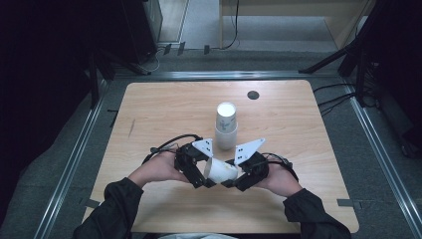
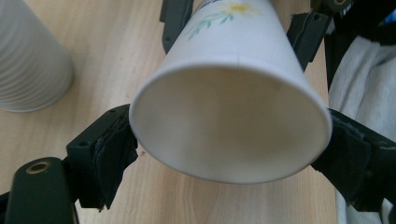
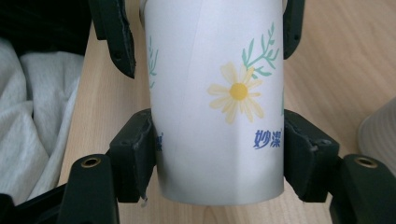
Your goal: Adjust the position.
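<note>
A white paper cup (image 1: 221, 171) printed with a yellow daisy (image 3: 238, 92) lies on its side just above the wooden table (image 1: 164, 109), held between both grippers. My left gripper (image 1: 205, 173) is shut on its wide mouth end; in the left gripper view the open rim (image 2: 229, 123) faces the camera with a pad (image 2: 109, 154) on each side. My right gripper (image 1: 233, 175) is shut on the narrow base end, and its pads (image 3: 140, 156) press both sides of the cup (image 3: 219, 116). Each gripper view shows the other gripper's jaws farther up the cup.
A stack of white paper cups (image 1: 226, 127) stands upside down mid-table, just beyond the grippers, and shows as cups (image 2: 28, 60) at the left and as a stack edge (image 3: 378, 130) at the right. A dark round grommet (image 1: 253, 94) sits near the far edge. White cloth (image 3: 32, 121) lies at the near side.
</note>
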Demonstrator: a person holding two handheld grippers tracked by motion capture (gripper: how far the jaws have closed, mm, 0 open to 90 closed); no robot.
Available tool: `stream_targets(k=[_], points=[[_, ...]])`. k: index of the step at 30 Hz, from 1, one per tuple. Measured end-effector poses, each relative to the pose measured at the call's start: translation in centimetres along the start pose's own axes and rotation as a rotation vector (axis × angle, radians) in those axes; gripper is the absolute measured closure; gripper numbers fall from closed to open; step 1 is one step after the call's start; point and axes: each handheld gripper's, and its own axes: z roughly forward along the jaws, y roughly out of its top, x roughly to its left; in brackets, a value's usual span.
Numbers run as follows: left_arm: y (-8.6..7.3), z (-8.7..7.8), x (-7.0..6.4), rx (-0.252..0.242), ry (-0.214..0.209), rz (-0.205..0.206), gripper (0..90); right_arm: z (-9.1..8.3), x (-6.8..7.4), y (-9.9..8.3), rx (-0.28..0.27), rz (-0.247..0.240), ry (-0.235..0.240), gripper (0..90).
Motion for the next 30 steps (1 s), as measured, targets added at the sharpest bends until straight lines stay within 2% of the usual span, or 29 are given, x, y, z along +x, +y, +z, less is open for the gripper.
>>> stream_targets(k=[6,8,15,22,24,30], points=[[-0.6,-1.6,0.1,-0.103,0.022,-0.026,11.9,-1.2,-0.5,0.3,-0.059,0.014,-0.007,34.4],[-0.8,-1.9,0.0,-0.119,0.032,-0.023,12.0,-1.5,-0.7,0.4,-0.068,0.014,-0.008,34.4],[-1.7,-2.8,-0.3,-0.183,0.048,-0.066,12.7,-2.2,-1.1,1.0,-0.117,0.012,0.003,34.4],[-2.5,-3.4,-0.7,-0.243,0.065,-0.105,13.2,-2.7,-1.7,1.6,-0.172,0.022,0.034,34.4],[-2.7,-3.6,-0.9,-0.263,0.074,-0.105,13.4,-2.7,-1.8,1.8,-0.185,0.026,0.046,34.4],[-3.0,-4.1,-1.2,-0.328,0.067,-0.142,13.8,-2.3,-2.1,2.3,-0.223,0.029,0.097,34.4]])
